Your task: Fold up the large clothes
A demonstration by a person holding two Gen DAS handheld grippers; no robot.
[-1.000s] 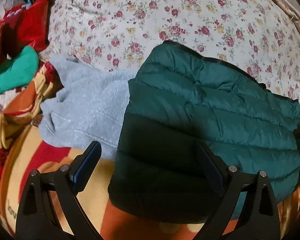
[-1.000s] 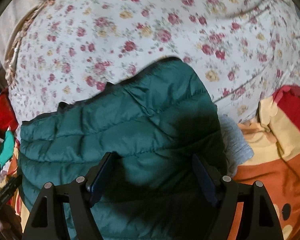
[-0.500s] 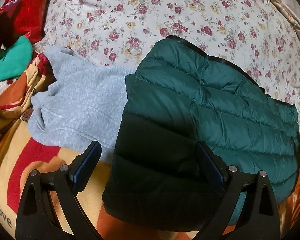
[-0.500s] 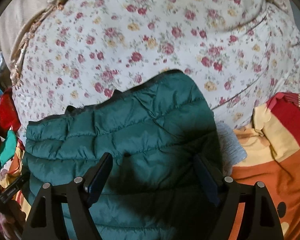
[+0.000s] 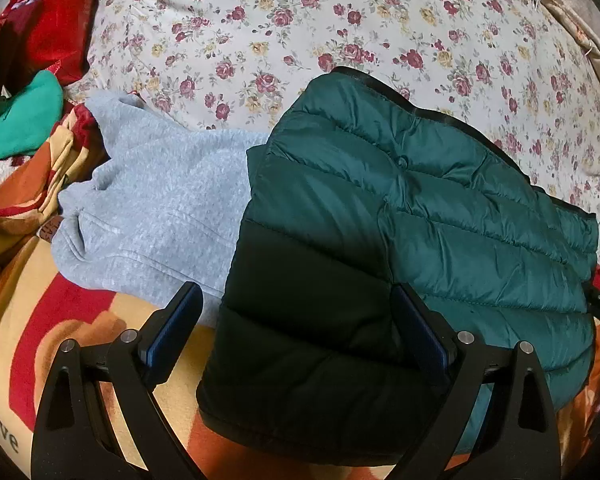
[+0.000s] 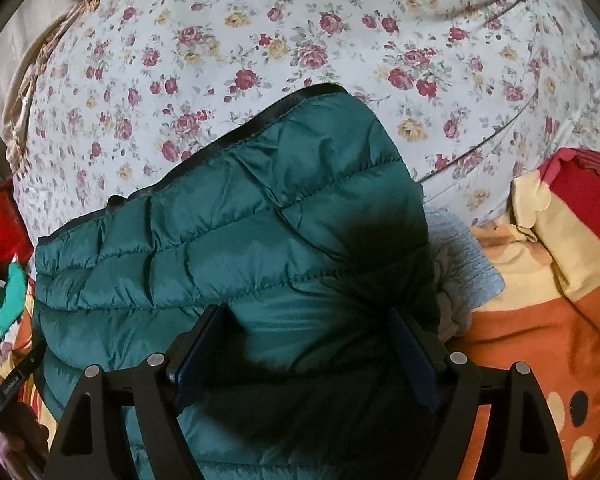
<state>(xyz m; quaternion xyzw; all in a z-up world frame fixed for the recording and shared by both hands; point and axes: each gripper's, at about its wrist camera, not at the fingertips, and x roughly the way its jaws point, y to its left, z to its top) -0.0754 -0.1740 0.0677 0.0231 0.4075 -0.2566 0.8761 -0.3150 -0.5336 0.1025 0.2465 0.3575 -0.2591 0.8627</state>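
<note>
- The left claw (image 5: 296, 334) fills the bottom of the left wrist view with its jaws spread wide; nothing is gripped. The left edge of the folded dark green puffer jacket (image 5: 400, 240) lies in the gap between the blue pads, and whether either pad touches the fabric cannot be told.
- The right claw (image 6: 306, 354) sits at the bottom of the right wrist view, jaws also wide apart and holding nothing. It hangs over the jacket's (image 6: 236, 264) shadowed near part; contact cannot be judged.
- The jacket is folded into a thick quilted block with black binding along its upper edge. It occupies the centre and right of the left wrist view, resting partly on a grey knitted sweater (image 5: 156, 204) that spreads to centre left.
- Behind both garments, across the top of each view, lies a floral bedcover (image 5: 300, 20) with red and yellow roses.
- Under them, at lower left, is a red, orange and cream blanket (image 5: 32, 300); the word "love" (image 5: 4, 430) can be read near its lower left edge.
- A teal garment (image 5: 16, 120) and red fabric (image 5: 52, 28) sit at upper left.
</note>
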